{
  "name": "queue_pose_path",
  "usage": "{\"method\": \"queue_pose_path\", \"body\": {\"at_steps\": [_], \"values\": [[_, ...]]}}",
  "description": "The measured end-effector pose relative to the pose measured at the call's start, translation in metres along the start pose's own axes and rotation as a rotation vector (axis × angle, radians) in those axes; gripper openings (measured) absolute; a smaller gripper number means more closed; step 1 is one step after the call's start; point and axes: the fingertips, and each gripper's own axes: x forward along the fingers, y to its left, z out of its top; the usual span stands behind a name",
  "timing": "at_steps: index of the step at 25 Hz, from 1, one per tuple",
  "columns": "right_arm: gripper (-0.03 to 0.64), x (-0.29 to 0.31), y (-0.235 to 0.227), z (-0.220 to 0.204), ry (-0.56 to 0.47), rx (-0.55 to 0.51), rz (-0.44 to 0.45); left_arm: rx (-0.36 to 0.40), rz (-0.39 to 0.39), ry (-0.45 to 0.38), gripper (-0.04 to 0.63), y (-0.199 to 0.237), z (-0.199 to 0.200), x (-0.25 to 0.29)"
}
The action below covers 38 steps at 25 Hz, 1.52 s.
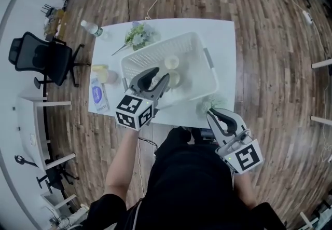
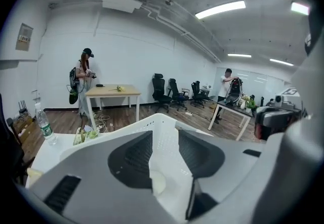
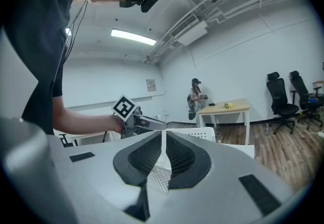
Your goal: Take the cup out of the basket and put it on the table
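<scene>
A white perforated basket [image 1: 203, 75] stands on the white table [image 1: 223, 42]. Two pale cups lie in it, one [image 1: 171, 61] further back and one [image 1: 175, 79] nearer. My left gripper [image 1: 161, 74] reaches over the basket's near rim beside the nearer cup, jaws apart. In the left gripper view, that gripper [image 2: 164, 154] is open and nothing is pinched. A cream cup [image 2: 157, 183] shows low in the gap, inside the basket [image 2: 163, 128]. My right gripper [image 1: 212, 113] hangs at the table's front right edge. It [image 3: 163, 153] is shut with nothing in it.
On the table's left side are a water bottle [image 1: 92, 28], a flower bunch [image 1: 138, 35], a yellow-white item [image 1: 100, 73] and a blue-and-white packet [image 1: 98, 94]. A small plant [image 1: 213, 103] sits at the front right. A black office chair [image 1: 41, 57] stands left of the table.
</scene>
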Motion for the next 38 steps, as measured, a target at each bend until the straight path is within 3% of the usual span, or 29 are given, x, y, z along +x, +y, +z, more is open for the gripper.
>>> {"method": "queue_pose_path", "body": {"at_steps": [4,9,14,18,23,28,34,38], "values": [[0.028,-0.006,-0.010,-0.002,-0.002,0.012,-0.035,0.010,-0.009,0.092,0.194,0.022,-0.005,0.036],[0.028,-0.015,-0.024,0.000,-0.012,0.009,-0.096,0.009,0.002,0.278,0.247,0.054,-0.053,0.078],[0.028,-0.019,-0.036,-0.004,-0.004,0.016,-0.132,-0.251,-0.013,0.383,0.250,0.077,-0.104,0.108],[0.028,-0.024,-0.039,-0.008,0.016,0.020,-0.147,-0.332,0.039,0.446,0.250,0.096,-0.134,0.123],[0.028,-0.028,-0.044,-0.008,0.038,0.023,-0.176,-0.438,0.061,0.477,0.238,0.110,-0.158,0.140],[0.028,-0.033,-0.043,-0.011,0.051,0.026,-0.213,-0.442,0.059,0.512,0.213,0.114,-0.177,0.146],[0.028,-0.039,-0.038,-0.013,0.063,0.021,-0.255,-0.441,0.048,0.517,0.083,0.112,-0.183,0.148],[0.028,-0.042,-0.030,-0.011,0.065,0.003,-0.270,-0.442,0.042,0.506,0.064,0.110,-0.182,0.147]]}}
